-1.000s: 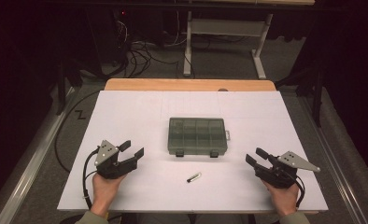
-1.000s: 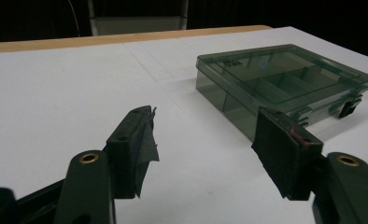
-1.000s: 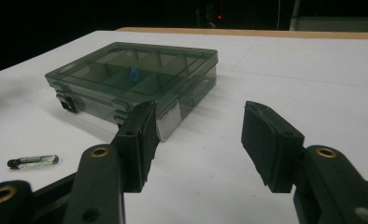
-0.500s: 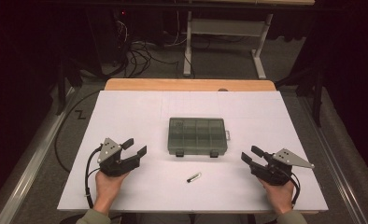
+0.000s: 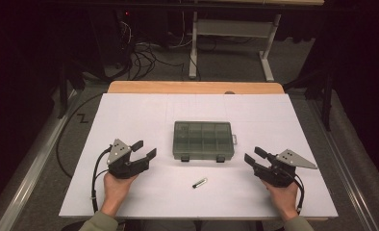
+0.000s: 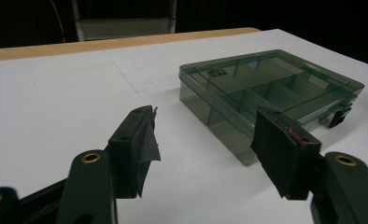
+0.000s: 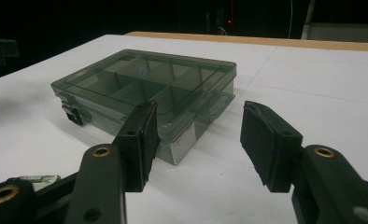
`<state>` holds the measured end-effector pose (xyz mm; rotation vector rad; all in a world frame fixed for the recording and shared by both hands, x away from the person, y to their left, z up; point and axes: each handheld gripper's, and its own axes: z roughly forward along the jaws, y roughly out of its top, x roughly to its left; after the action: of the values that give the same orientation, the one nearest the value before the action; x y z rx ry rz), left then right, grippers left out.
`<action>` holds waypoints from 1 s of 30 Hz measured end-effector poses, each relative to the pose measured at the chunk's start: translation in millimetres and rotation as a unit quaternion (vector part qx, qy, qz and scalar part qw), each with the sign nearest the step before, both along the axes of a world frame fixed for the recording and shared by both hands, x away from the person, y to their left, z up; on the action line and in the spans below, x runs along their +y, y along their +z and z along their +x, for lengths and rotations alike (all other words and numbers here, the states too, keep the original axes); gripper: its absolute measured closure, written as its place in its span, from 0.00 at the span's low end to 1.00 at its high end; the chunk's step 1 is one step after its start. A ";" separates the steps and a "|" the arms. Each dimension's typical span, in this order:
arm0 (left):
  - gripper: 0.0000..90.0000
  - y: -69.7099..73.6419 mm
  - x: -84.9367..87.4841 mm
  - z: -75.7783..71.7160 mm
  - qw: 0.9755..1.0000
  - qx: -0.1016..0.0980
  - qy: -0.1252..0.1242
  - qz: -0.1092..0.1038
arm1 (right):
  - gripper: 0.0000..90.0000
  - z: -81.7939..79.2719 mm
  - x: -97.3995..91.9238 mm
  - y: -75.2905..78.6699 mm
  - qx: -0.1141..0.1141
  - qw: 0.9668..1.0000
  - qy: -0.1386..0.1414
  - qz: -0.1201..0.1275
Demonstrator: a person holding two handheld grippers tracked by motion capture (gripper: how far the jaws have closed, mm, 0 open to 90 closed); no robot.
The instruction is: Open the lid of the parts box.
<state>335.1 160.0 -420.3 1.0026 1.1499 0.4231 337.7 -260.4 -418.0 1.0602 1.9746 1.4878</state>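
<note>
A dark printed label sits on the lid of the translucent grey-green plastic compartment box (image 5: 203, 140) near one corner, seen in the left gripper view, but its letters are too small to read; no other writing can be made out.

Against the earlier high views little differs; the right gripper (image 5: 255, 158) has edged slightly inward toward the box, the left gripper (image 5: 144, 148) sits much where it was, and box and battery have not shifted.

Counted: one box, closed, with two dark latches on its near edge and its inside split into several compartments; one small silver-and-black cylindrical battery (image 5: 199, 183); two grippers; one white sheet-covered table (image 5: 130, 110) with a wooden strip along its far edge.

The box lies at the middle of the table, between the grippers and apart from both; the battery lies on the white surface nearer the person, just in front of the box.

Both grippers stand wide open with nothing between their jaws, each aimed at the box.
</note>
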 end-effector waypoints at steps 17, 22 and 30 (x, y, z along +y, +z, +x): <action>0.50 9.3 -25.1 12.7 0.999 0.020 -0.024 0.024 | 0.67 22.7 18.7 9.9 0.049 0.998 0.017 -0.025; 0.53 8.9 -33.7 16.5 0.997 0.051 -0.042 0.044 | 0.70 27.0 20.0 13.1 0.070 0.996 0.022 -0.050; 0.61 8.3 -42.9 22.5 0.990 0.097 -0.059 0.080 | 0.78 31.0 19.5 19.2 0.092 0.991 0.035 -0.086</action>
<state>357.6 117.1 -412.0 1.2676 1.2377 0.3328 368.7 -240.9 -398.8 1.0961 2.2430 1.2649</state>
